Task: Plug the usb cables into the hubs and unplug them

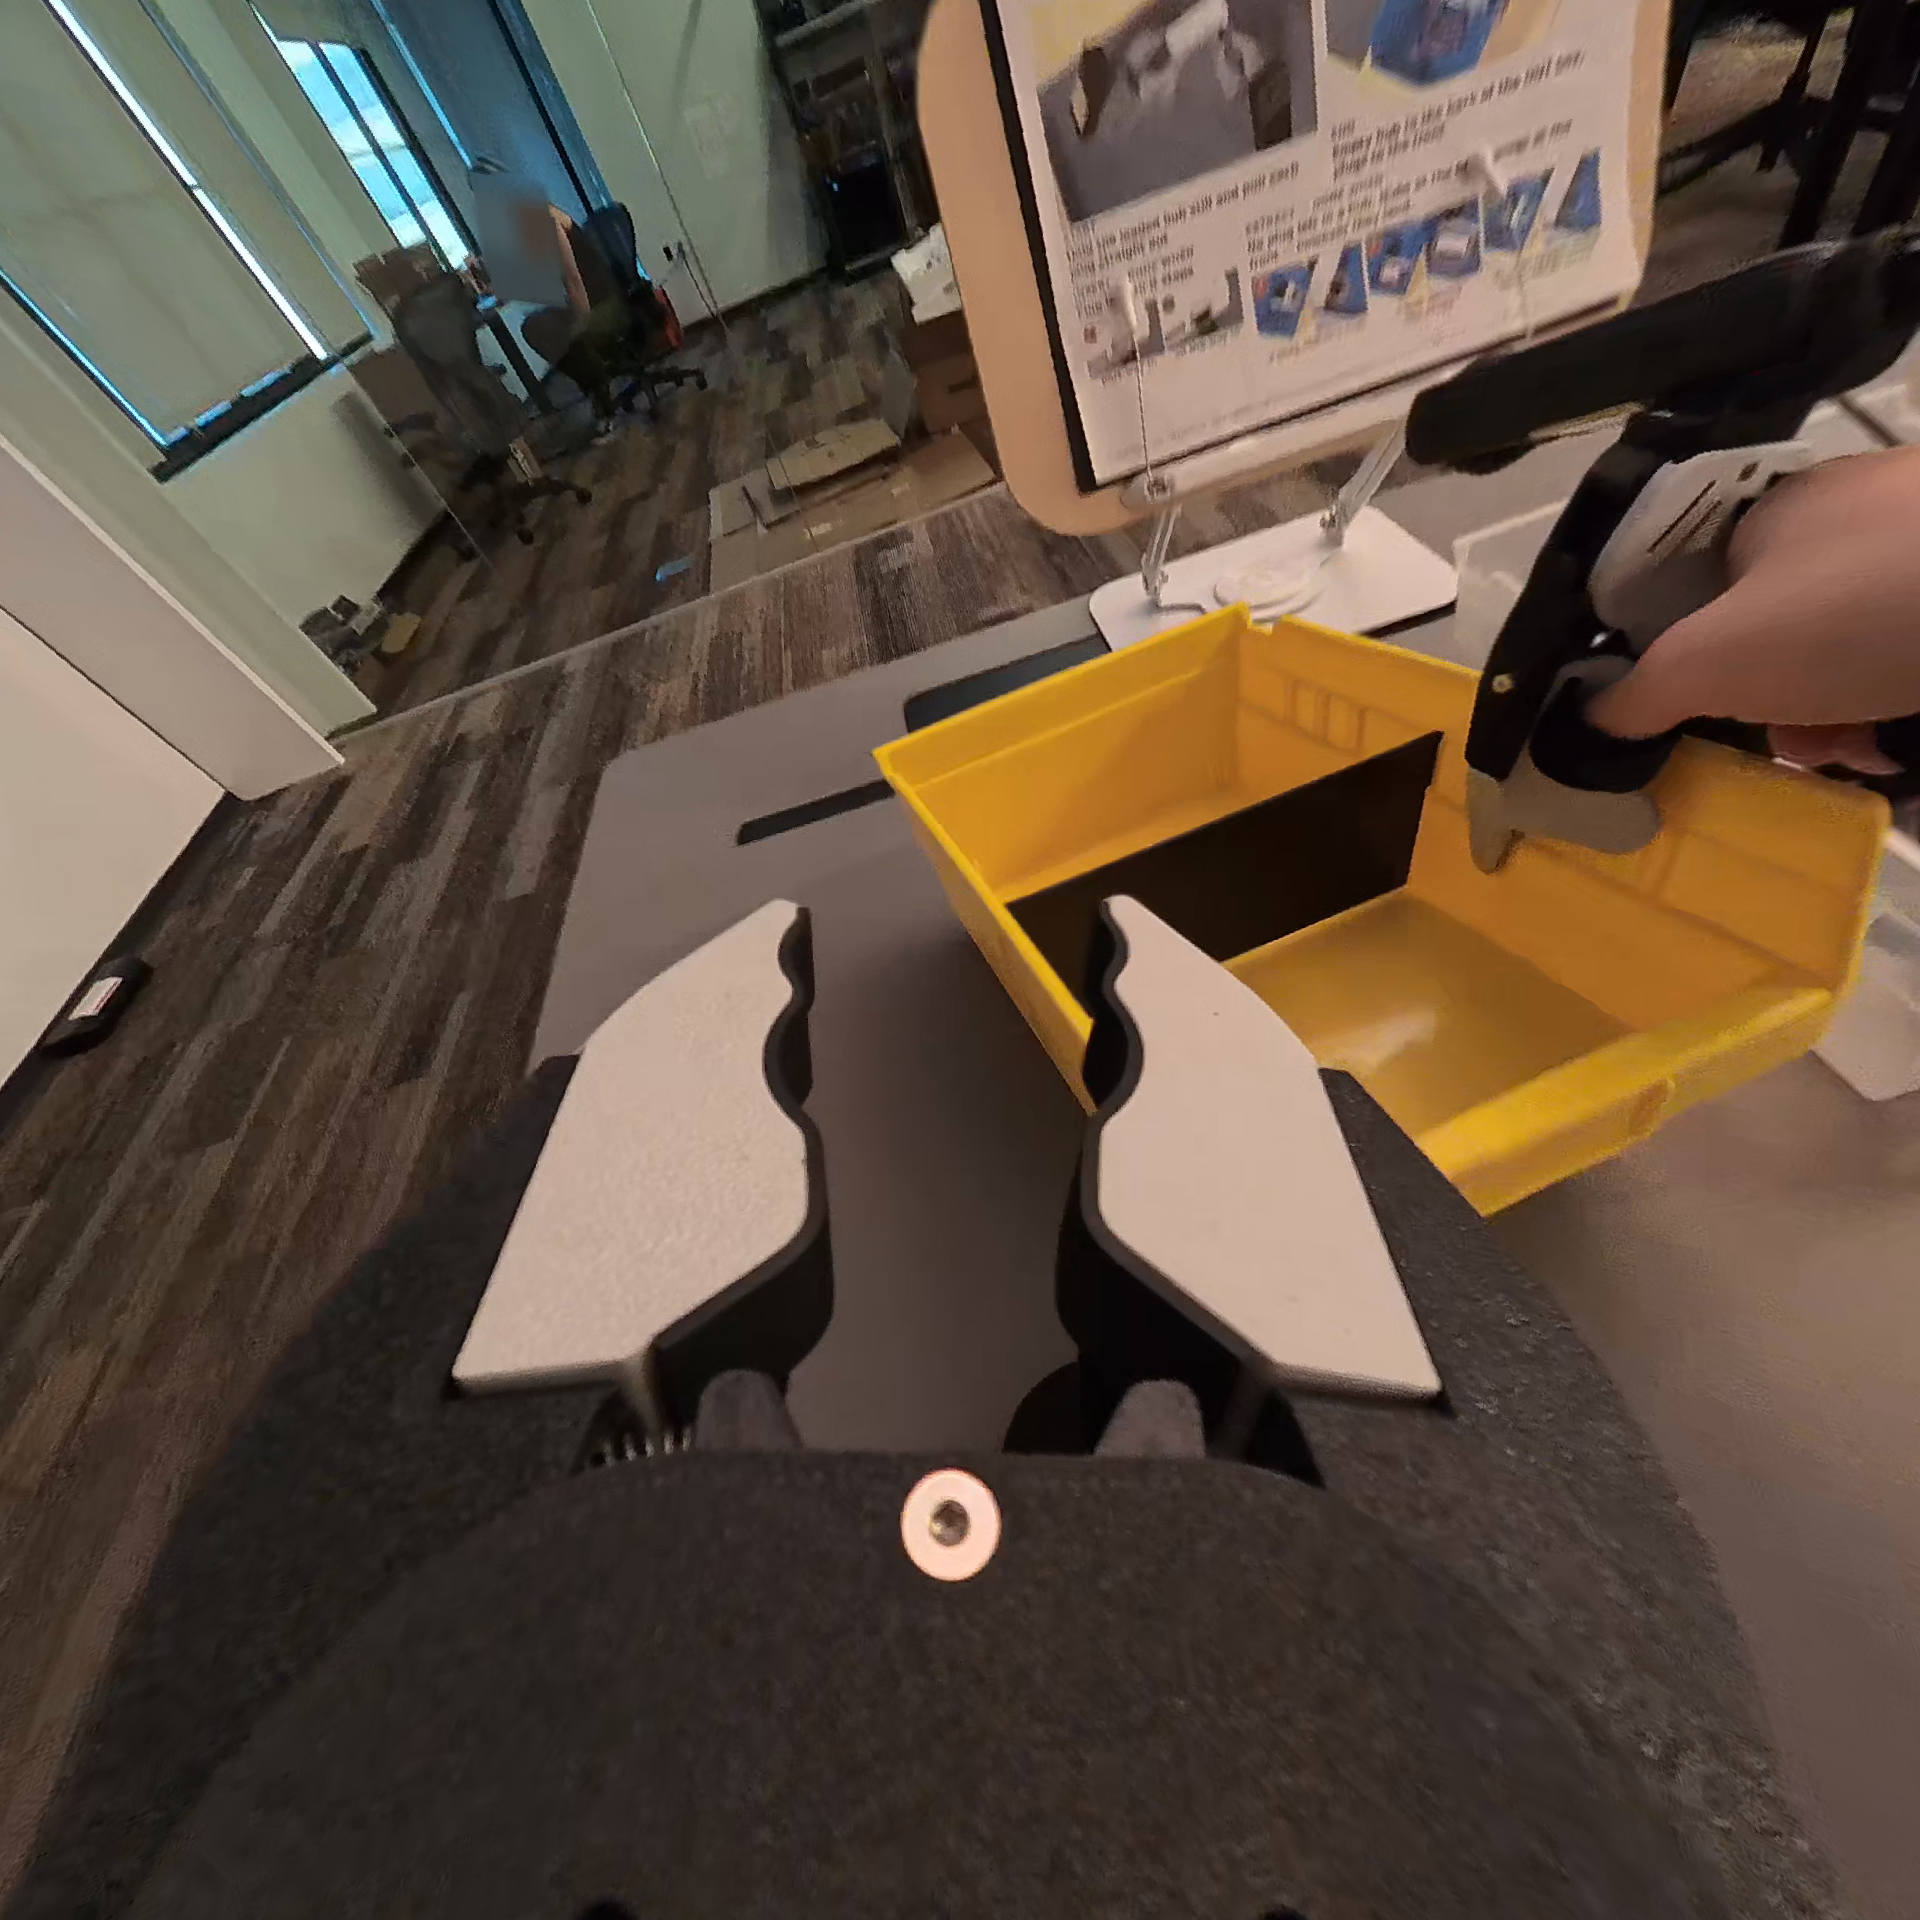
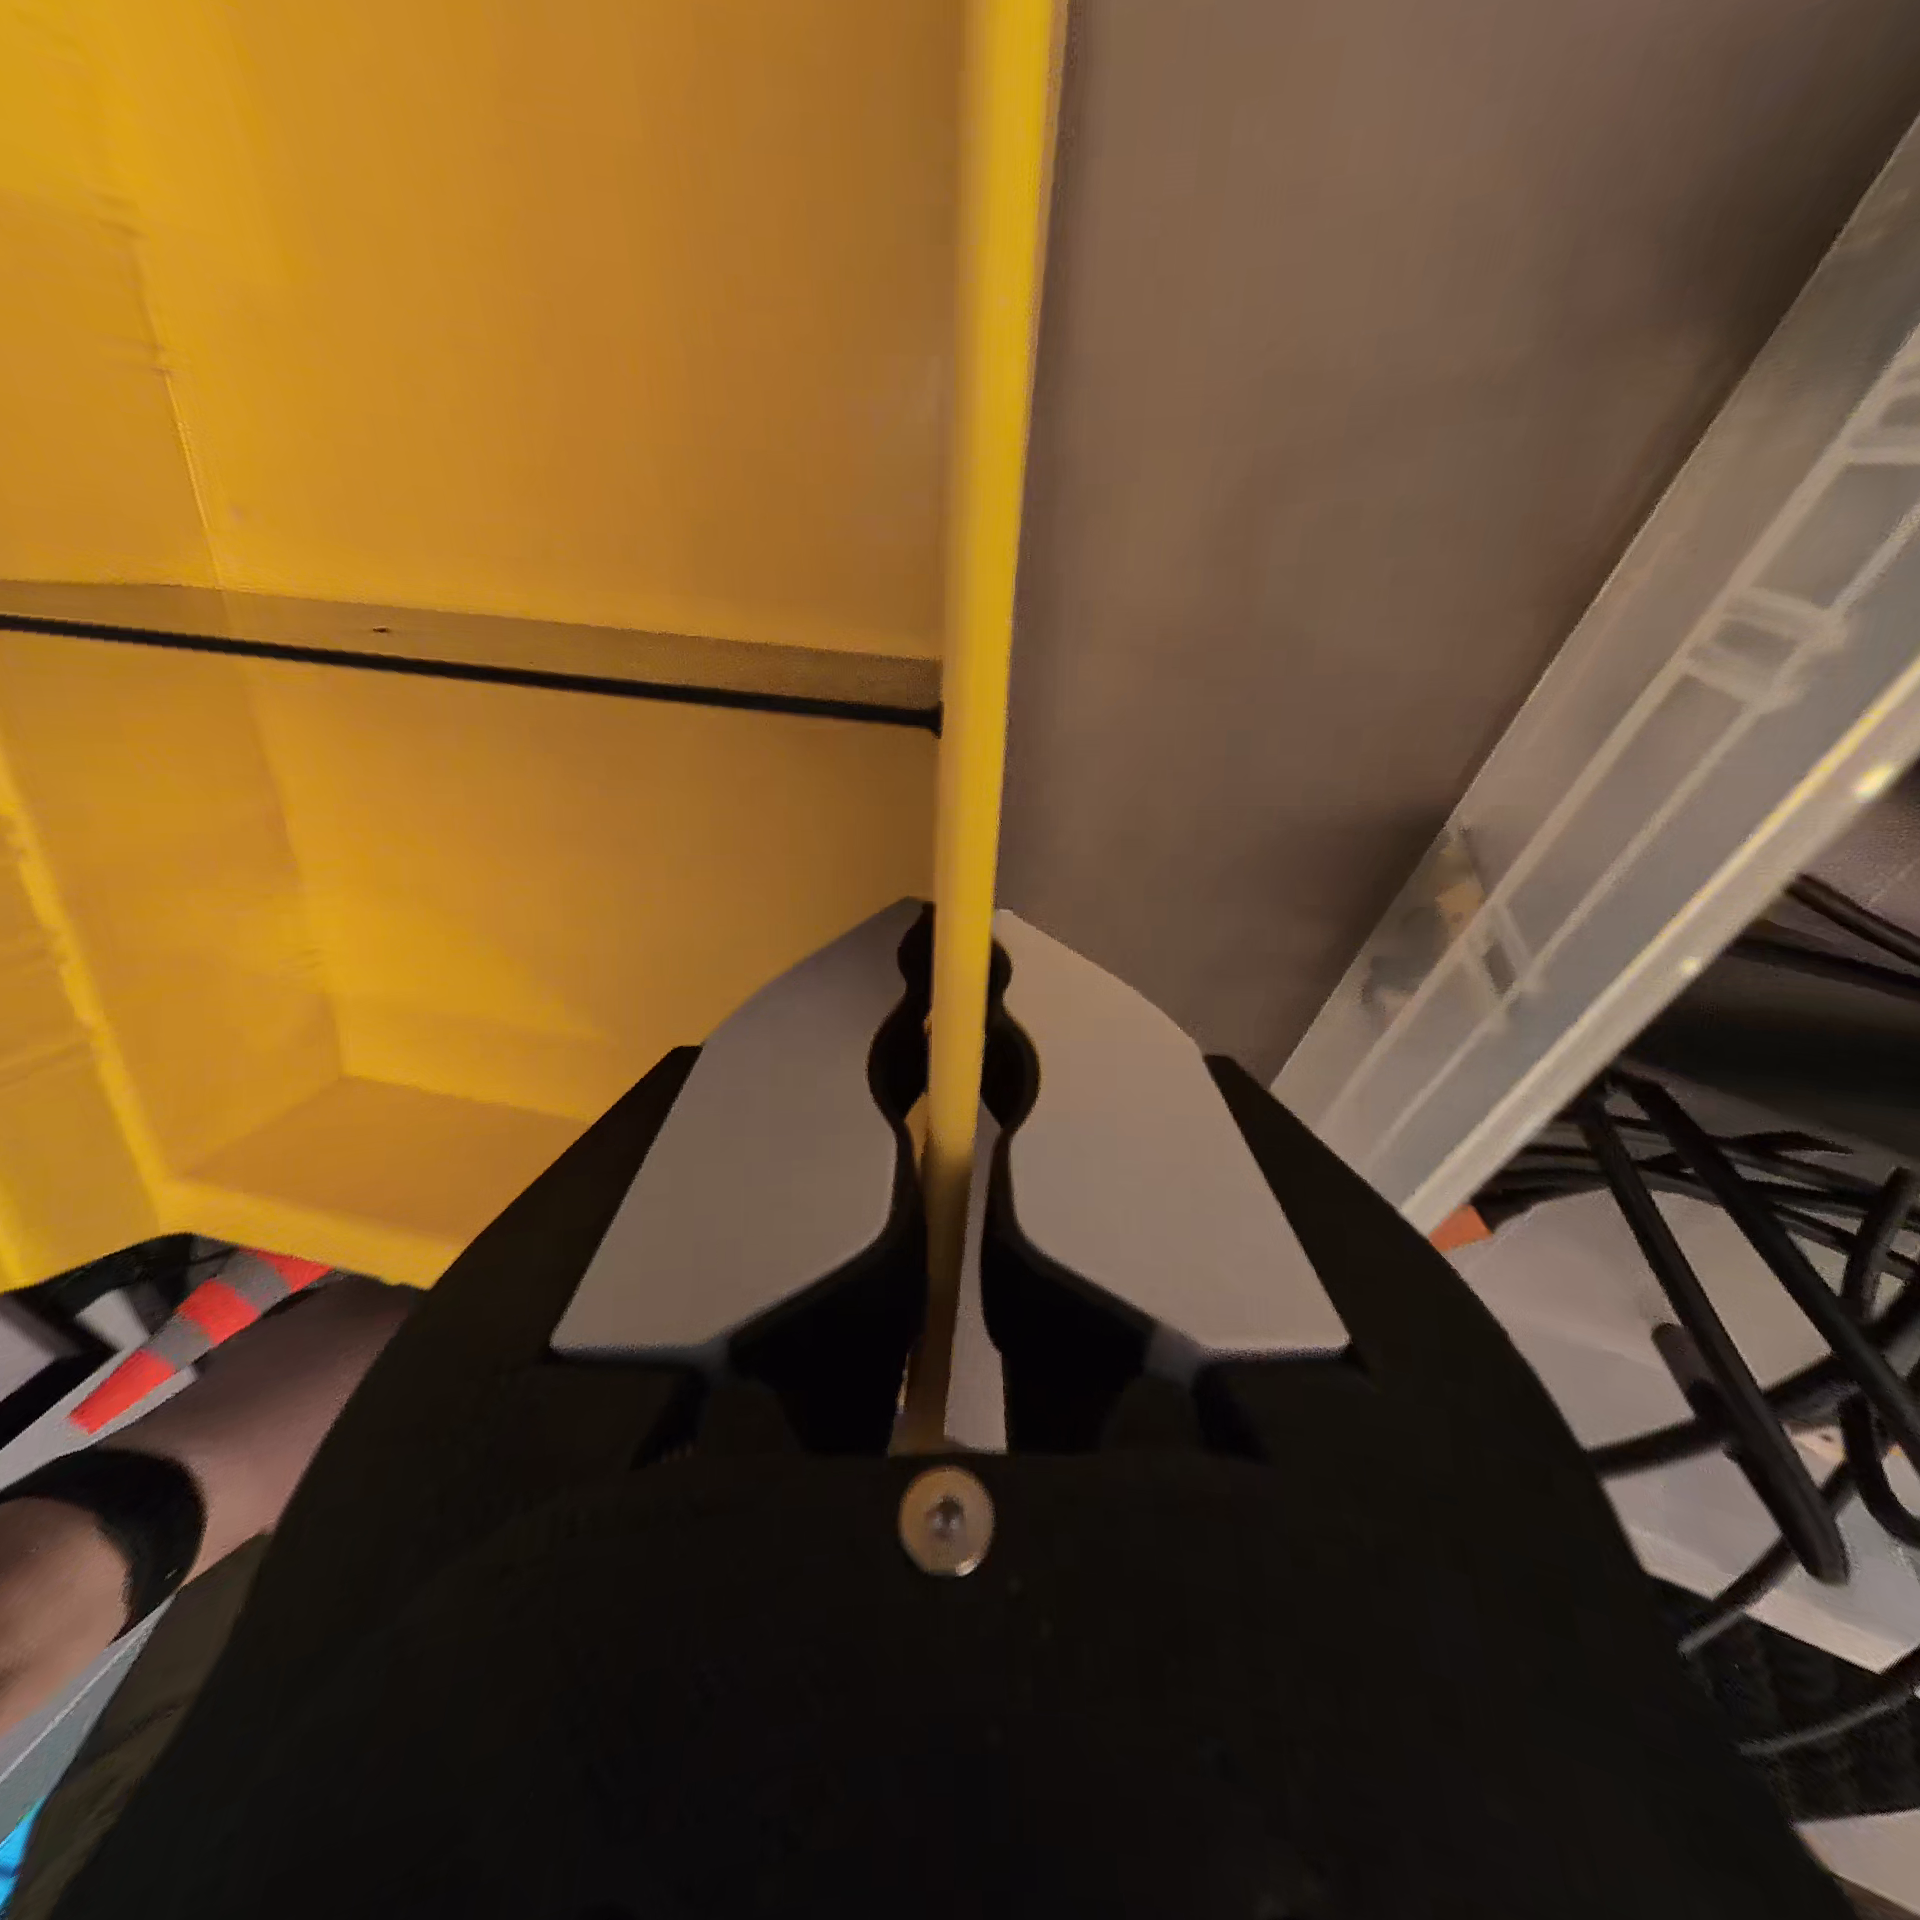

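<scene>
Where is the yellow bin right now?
In the left wrist view the yellow bin sits on the table, right of centre, its side wall clamped by the right gripper.

Black cables (image 2: 1714, 1382) lie tangled in a clear container (image 2: 1621, 831), just beside the yellow bin (image 2: 520, 312).

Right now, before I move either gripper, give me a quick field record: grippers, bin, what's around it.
left gripper: open, empty, over the grey table, beside the bin
right gripper: shut on the yellow bin's side wall
yellow bin: on the table, looks empty, black divider across it
clear container: right of the bin
black cables: in the clear container
hubs: none visible
instruction sheet: on a stand behind the bin
</scene>
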A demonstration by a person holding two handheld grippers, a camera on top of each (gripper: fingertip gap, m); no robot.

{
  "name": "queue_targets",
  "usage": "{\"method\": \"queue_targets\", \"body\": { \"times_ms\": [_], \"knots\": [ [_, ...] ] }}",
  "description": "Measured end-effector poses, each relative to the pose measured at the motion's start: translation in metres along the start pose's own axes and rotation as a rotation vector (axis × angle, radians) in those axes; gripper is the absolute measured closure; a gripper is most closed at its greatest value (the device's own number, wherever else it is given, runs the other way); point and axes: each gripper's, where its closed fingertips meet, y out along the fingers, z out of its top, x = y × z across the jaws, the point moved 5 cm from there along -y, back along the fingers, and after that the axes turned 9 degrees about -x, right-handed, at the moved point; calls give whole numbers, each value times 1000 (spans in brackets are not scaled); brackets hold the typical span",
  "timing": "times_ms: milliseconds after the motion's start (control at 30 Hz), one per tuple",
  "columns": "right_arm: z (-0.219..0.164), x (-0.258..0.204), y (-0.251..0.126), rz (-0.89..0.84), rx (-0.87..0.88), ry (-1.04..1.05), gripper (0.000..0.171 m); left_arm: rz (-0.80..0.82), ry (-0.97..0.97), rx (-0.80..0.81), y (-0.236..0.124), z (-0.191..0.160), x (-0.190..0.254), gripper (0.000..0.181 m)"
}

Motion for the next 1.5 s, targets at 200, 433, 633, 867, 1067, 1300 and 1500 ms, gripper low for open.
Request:
{"method": "queue_targets", "body": {
  "times_ms": [200, 433, 633, 867, 1067, 1300, 1500],
  "knots": [
    [-2, -6, -64, 127, 75, -63, 165, -32, -15, 108, -49, 20, -3, 136],
    [-54, 66, -213, 154, 249, -90, 164, -217, 3, 55, -45, 24, 27, 130],
    [-148, 211, -294, 8, 348, 101, 164, -543, 17, -40, 11, 26, 97, 139],
    [-234, 380, -265, -168, 359, 342, 164, -713, -27, -189, 101, 36, 175, 134],
    [-253, 470, -191, -195, 331, 434, 164, -845, -78, -444, 151, 33, 234, 116],
    [-230, 496, -133, -114, 288, 401, 163, -750, 83, -700, 183, 23, 258, 121],
    [-206, 495, -119, -160, 271, 327, 163, -675, 204, -865, 200, 24, 255, 142]
  ]
}}
